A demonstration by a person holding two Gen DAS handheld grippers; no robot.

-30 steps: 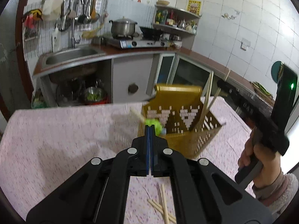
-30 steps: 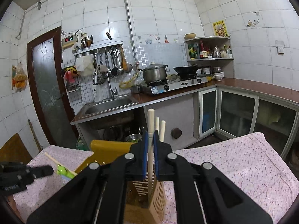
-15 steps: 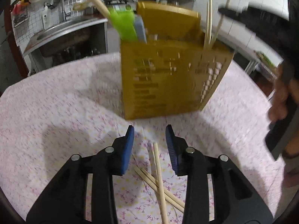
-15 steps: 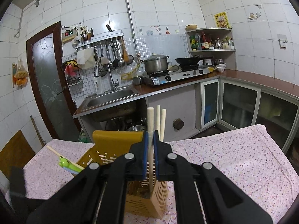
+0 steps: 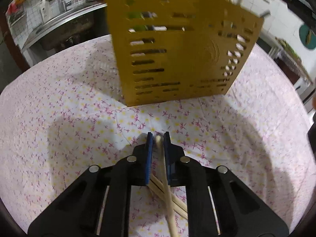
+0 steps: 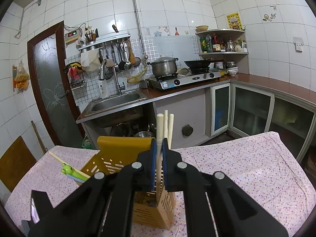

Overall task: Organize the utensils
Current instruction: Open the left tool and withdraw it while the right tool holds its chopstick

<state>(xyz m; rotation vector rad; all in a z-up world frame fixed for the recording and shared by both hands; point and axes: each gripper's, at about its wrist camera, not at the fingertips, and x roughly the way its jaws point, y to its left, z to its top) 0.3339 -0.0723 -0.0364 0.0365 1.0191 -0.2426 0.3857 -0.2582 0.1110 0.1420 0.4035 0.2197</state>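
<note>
Your left gripper [image 5: 158,138] pitches steeply down over the worktop [image 5: 59,118], tips at the floral cloth just in front of the yellow holder [image 5: 177,49]; jaws closing, w/ one loose chopstick [image 5: 167,193] lying between the blue pads, its end poking out at the tips. Pads not seen pressing it yet. Loose chopsticks under that gripper: 3 visible – the one between the pads plus 2 crossing beneath it at an angle. Your right gripper [image 6: 159,148] is held nearly level, tilted slightly down, above the holder [image 6: 118,148]; pads pressed tight on 1 pale upright chopstick [image 6: 159,126], lower end inside the holder's right-hand compartment. Just behind it: 2 more chopsticks [image 6: 171,124] standing upright in the same section, so 3 there in all. Left-hand section: 1 green frog-topped utensil [image 6: 67,168] w/ a wooden stick handle, leaning out to the left over the rim. Holder count: 1, slotted sides, standing on the worktop w/ a tall back panel. Left gripper's black body shows at the lower left corner of the right wrist view; fingers not in that view.
</note>
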